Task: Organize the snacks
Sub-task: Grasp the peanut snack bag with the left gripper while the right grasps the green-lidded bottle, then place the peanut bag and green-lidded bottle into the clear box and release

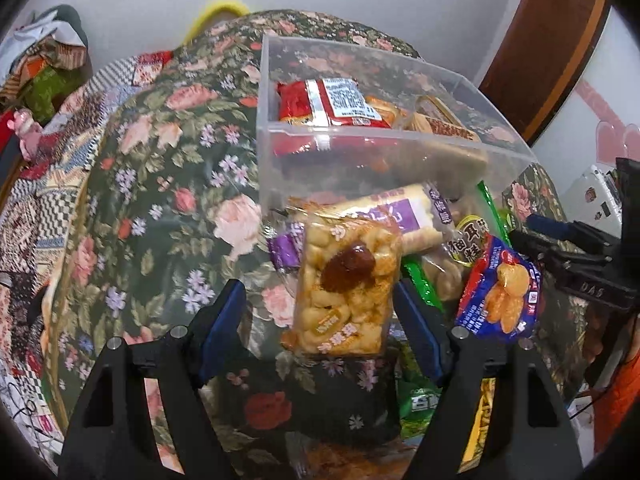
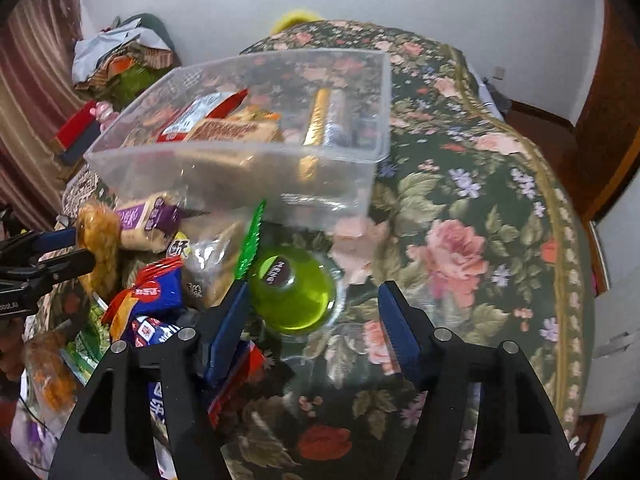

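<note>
A clear plastic bin [image 1: 400, 144] [image 2: 224, 168] stands on the floral cloth and holds a red packet [image 1: 320, 104], a brown bar [image 2: 236, 130] and a gold roll [image 2: 320, 120]. In front of it lies a heap of snacks. My left gripper [image 1: 320, 300] is open around a golden puffed-rice cake [image 1: 344, 292] that touches the right finger. The cake also shows in the right wrist view [image 2: 100, 240]. My right gripper [image 2: 312, 304] is open around a green jelly cup [image 2: 292, 292]. A blue packet [image 1: 500, 292] and a purple roll [image 1: 400, 216] lie nearby.
The floral cloth [image 2: 460, 240] covers the round table; its edge curves away on the right. Cluttered bags and boxes [image 2: 120, 60] sit at the back left by a curtain. A wooden door [image 1: 552, 40] stands at the right.
</note>
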Demonstrator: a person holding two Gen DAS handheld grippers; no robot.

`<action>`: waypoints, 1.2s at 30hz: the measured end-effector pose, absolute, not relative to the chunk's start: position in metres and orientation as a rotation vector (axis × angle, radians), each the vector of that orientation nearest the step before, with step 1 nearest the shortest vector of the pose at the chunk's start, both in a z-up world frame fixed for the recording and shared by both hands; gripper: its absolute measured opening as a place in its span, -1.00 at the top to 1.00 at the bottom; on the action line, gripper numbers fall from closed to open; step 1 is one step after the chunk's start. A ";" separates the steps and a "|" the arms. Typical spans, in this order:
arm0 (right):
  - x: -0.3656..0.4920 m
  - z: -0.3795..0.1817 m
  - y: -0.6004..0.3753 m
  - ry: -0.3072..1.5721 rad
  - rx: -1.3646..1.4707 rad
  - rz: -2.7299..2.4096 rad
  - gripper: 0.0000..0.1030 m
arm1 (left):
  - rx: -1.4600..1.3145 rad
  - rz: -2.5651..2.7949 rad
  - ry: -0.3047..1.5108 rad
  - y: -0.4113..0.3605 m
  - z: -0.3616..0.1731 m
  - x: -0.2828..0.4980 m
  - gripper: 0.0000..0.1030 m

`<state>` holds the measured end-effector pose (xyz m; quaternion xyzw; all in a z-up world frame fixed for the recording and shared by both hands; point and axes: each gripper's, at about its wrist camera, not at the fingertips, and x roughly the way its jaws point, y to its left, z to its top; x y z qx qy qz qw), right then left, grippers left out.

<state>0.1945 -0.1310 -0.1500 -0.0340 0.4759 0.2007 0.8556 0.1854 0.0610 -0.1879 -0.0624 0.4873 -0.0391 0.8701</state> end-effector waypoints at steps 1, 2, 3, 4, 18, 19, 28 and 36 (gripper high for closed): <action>0.194 -0.151 -0.128 1.000 -0.079 0.425 -0.17 | -0.133 -0.086 1.022 0.060 -0.189 0.186 -0.47; 0.194 -0.153 -0.126 0.999 -0.081 0.429 -0.15 | -0.131 -0.089 1.024 0.059 -0.190 0.188 -0.47; 0.194 -0.155 -0.125 1.000 -0.076 0.434 -0.08 | -0.130 -0.088 1.028 0.058 -0.191 0.189 -0.47; 0.195 -0.156 -0.125 1.001 -0.065 0.440 0.01 | -0.129 -0.089 1.035 0.057 -0.192 0.190 -0.47; 0.183 -0.152 -0.134 0.939 -0.047 0.418 0.18 | -0.124 -0.101 1.018 0.053 -0.196 0.186 0.15; 0.181 -0.151 -0.137 0.935 -0.040 0.415 0.18 | -0.125 -0.100 1.014 0.054 -0.195 0.185 0.15; 0.178 -0.130 -0.152 0.870 -0.019 0.388 0.18 | -0.137 -0.085 0.959 0.063 -0.172 0.176 0.15; 0.176 -0.100 -0.152 0.793 0.008 0.408 0.18 | -0.132 -0.069 0.870 0.067 -0.134 0.175 0.15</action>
